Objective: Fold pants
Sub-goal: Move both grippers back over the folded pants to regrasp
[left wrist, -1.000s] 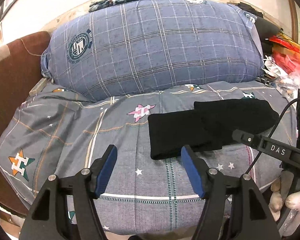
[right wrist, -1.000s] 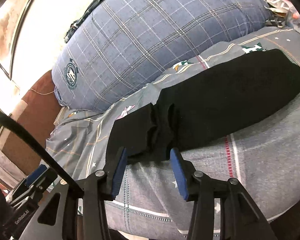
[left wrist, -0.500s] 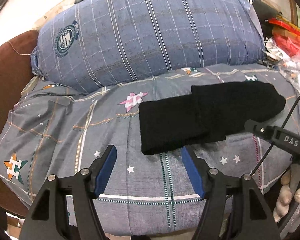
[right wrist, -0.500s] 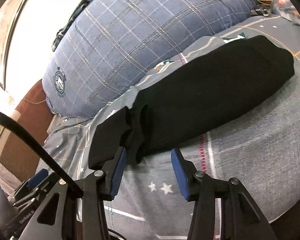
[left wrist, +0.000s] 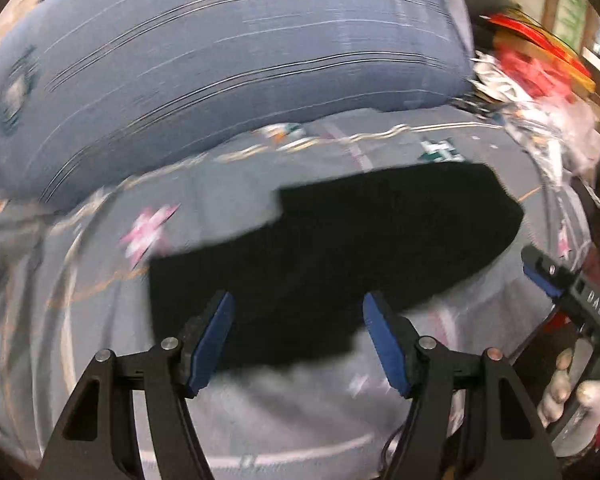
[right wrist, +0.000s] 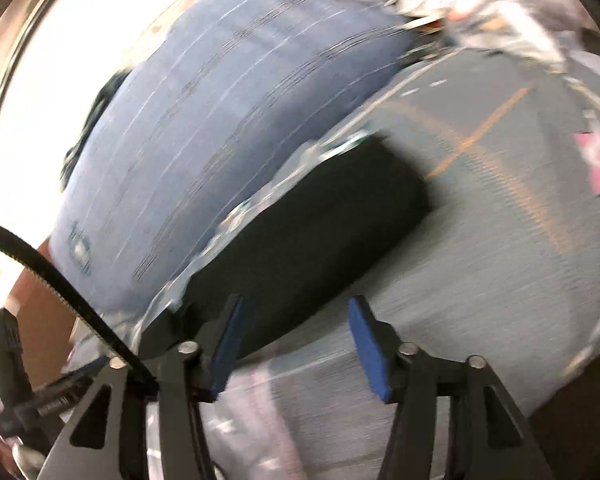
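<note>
Black folded pants lie across the grey patterned bedspread. Both views are motion-blurred. My left gripper hovers open over the pants' near-left end, blue pads apart with nothing pressed between them. In the right wrist view the pants run from lower left toward the middle. My right gripper sits at their near edge with its jaws opening; its left pad overlaps the cloth, the right pad is over the bedspread, and nothing is gripped. The right gripper also shows at the right of the left wrist view.
A big blue plaid pillow lies behind the pants. Red and white clutter is heaped at the far right. A hand holds the right tool. A brown headboard stands at the left.
Both grippers moved in over the pants and tilted downward, so the pants look larger and nearer. The right gripper's pads stand wider apart than before.
</note>
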`<action>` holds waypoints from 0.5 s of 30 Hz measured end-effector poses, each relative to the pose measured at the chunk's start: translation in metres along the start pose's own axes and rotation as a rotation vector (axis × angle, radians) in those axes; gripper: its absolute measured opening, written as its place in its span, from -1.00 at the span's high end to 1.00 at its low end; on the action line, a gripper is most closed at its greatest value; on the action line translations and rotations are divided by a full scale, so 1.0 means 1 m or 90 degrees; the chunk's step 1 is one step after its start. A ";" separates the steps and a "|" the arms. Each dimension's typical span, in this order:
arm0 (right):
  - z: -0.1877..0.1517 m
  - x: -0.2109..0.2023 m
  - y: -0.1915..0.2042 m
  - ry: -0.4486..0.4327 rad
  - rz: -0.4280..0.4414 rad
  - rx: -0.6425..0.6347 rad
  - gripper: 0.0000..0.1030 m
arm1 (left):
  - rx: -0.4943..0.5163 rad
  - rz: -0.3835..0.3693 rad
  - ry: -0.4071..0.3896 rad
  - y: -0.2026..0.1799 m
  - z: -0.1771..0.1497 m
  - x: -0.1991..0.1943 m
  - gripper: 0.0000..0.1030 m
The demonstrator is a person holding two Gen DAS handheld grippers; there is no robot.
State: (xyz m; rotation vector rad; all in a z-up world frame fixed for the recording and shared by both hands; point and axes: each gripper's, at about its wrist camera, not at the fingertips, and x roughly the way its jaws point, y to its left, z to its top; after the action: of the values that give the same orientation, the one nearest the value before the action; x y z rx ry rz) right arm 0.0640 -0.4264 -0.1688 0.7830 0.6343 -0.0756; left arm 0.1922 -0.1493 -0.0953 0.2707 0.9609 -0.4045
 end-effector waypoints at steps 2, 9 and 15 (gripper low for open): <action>0.010 -0.005 -0.021 -0.009 -0.024 0.022 -0.18 | 0.034 -0.022 -0.005 -0.020 0.023 0.011 -0.30; 0.037 0.004 -0.060 -0.006 -0.029 0.064 -0.18 | 0.146 -0.154 0.033 -0.106 0.098 0.079 -0.30; 0.046 0.033 -0.062 0.007 -0.003 0.065 -0.18 | 0.223 -0.214 0.077 -0.172 0.137 0.141 -0.29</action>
State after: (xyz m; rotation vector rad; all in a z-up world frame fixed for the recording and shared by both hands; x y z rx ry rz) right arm 0.0953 -0.4966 -0.2024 0.8804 0.6471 -0.1088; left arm 0.2874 -0.3876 -0.1456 0.4567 1.0557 -0.8767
